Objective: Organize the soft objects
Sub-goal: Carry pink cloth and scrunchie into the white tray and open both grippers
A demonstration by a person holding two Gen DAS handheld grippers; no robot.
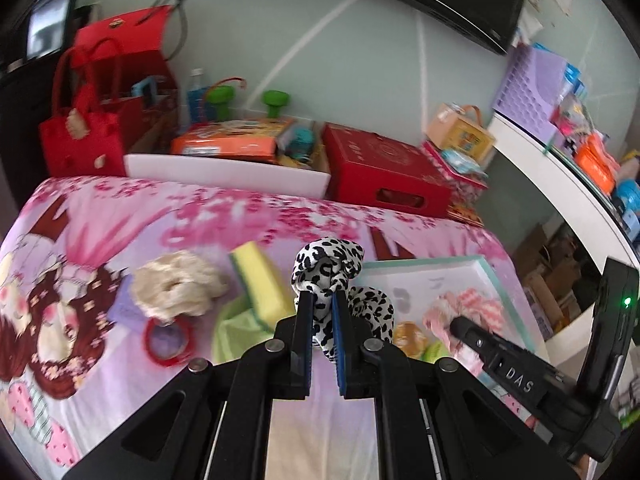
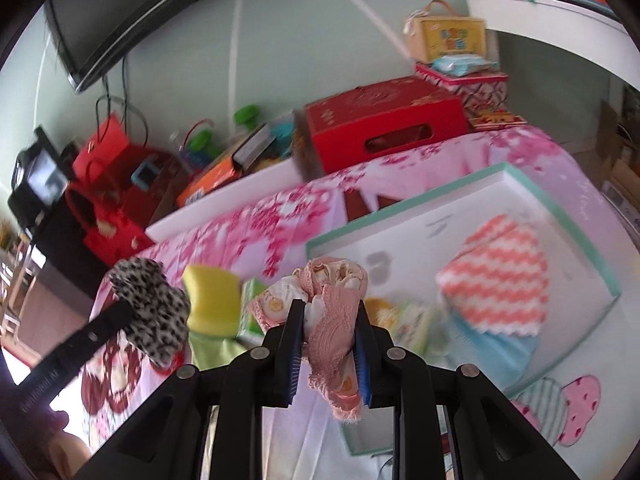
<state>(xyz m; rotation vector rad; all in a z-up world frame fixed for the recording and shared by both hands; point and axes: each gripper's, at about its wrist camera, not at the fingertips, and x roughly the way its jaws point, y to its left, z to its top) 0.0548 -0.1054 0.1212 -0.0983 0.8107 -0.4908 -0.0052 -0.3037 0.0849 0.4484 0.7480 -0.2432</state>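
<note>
My left gripper [image 1: 323,299] is shut on a black-and-white leopard-print scrunchie [image 1: 332,268], lifted above the pink bedspread [image 1: 120,216]. The same scrunchie [image 2: 152,312] shows at the left of the right wrist view. My right gripper [image 2: 329,308] is shut on a pink lace cloth [image 2: 336,320], held over the near edge of a white tray with a teal rim [image 2: 400,220]. Inside the tray lie a coral zigzag cloth [image 2: 500,276], a light blue cloth [image 2: 492,344] and a small orange plush piece [image 2: 380,308]. A cream scrunchie [image 1: 176,288], a yellow sponge [image 1: 260,280] and a red ring [image 1: 168,340] lie on the spread.
A green cloth [image 1: 236,332] lies under the sponge. Behind the bed stand red bags [image 1: 84,136], a white bin [image 1: 224,168] of packets, a red box [image 1: 384,172] and green dumbbells [image 1: 276,102]. A white shelf [image 1: 560,168] with a purple basket [image 1: 524,92] runs along the right.
</note>
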